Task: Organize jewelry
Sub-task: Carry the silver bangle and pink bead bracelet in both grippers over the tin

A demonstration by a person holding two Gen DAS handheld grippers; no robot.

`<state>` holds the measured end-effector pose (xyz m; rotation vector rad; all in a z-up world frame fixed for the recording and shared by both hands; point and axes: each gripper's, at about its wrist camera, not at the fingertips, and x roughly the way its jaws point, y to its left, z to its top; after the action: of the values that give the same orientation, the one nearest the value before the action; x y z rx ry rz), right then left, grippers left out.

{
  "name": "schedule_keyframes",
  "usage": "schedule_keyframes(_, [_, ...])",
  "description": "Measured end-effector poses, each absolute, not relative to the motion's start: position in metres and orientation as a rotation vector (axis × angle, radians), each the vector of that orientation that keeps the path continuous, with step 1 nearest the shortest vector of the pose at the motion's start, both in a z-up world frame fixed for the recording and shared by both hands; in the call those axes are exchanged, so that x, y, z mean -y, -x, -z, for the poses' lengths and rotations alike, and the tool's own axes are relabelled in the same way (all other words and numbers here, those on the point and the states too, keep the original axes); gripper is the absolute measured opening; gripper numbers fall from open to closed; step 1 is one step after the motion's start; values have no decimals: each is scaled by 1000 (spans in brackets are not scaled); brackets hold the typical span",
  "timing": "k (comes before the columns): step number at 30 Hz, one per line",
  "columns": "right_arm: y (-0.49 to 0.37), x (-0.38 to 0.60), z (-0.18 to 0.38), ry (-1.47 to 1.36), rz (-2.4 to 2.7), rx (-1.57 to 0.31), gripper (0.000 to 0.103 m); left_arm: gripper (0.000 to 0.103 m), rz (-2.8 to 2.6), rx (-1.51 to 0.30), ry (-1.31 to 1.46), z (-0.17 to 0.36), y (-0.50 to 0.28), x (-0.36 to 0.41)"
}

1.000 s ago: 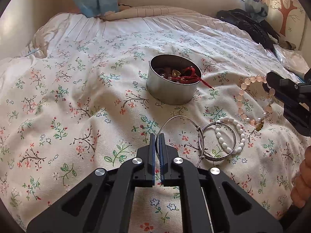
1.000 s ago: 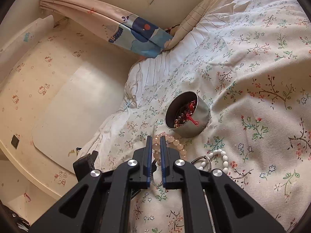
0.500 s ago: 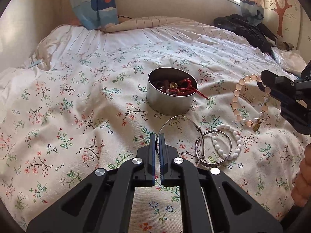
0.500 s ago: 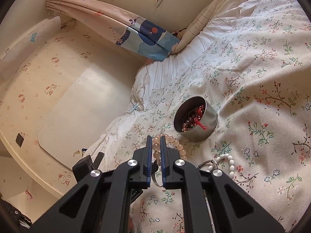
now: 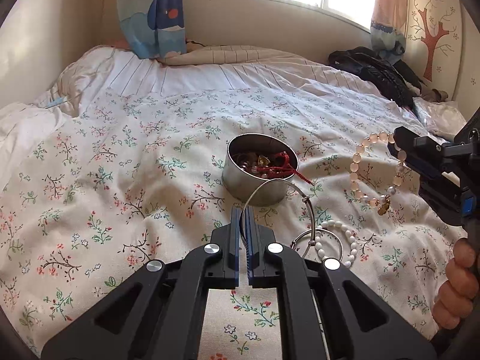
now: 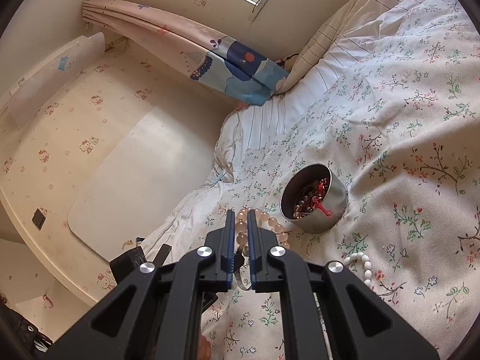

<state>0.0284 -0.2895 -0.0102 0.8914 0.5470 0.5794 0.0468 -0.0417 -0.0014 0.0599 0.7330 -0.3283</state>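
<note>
A round metal tin (image 5: 259, 171) with beads and a red cord in it stands on the flowered bedspread; it also shows in the right wrist view (image 6: 315, 199). My left gripper (image 5: 243, 214) is shut on a thin silver bangle (image 5: 279, 190) and holds it lifted in front of the tin. My right gripper (image 6: 240, 217) is shut on a pink bead bracelet (image 6: 270, 223), which hangs in the air right of the tin (image 5: 369, 174). A white bead bracelet (image 5: 339, 240) and a silver ring bangle (image 5: 318, 244) lie on the bed.
The bed (image 5: 120, 156) fills the view, with a striped pillow (image 5: 240, 57) and dark clothes (image 5: 381, 72) at the back. A curtain (image 5: 150, 12) hangs by the window. A cream wall and panel (image 6: 135, 165) border the bed's far side.
My left gripper has lifted the silver bangle off the bed and up in front of the tin. My right gripper has carried the pink bracelet higher and a little closer to the tin.
</note>
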Motion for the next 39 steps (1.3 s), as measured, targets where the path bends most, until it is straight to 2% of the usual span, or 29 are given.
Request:
schedule_keyframes(26, [-94,286,12,-856,-549,-537,9,4,327,-706,36,-2,-113,64])
schedule_keyframes(30, [-102,279,19,-711,-437,-684,10,4,310,-710,47,1,-118,60])
schedule_keyframes(31, [-103,274,26,-654,-402,-751,18,4,305,-711,52,1,-119,58])
schedule_keyframes(32, [-104,267,35,-595,-377,-827,38,4,301,-713,58,1,-120,56])
schedule_keyframes(33, [-104,260,45,-545,-361,-888,46,4,298,-714,64,1,-121,55])
schedule_keyframes(34, [-103,254,53,-497,-342,-931,51,4,296,-714,67,1,-121,54])
schedule_keyframes(39, [-119,216,78,-230,-265,-1055,53,4,299,-711,68,0,-120,54])
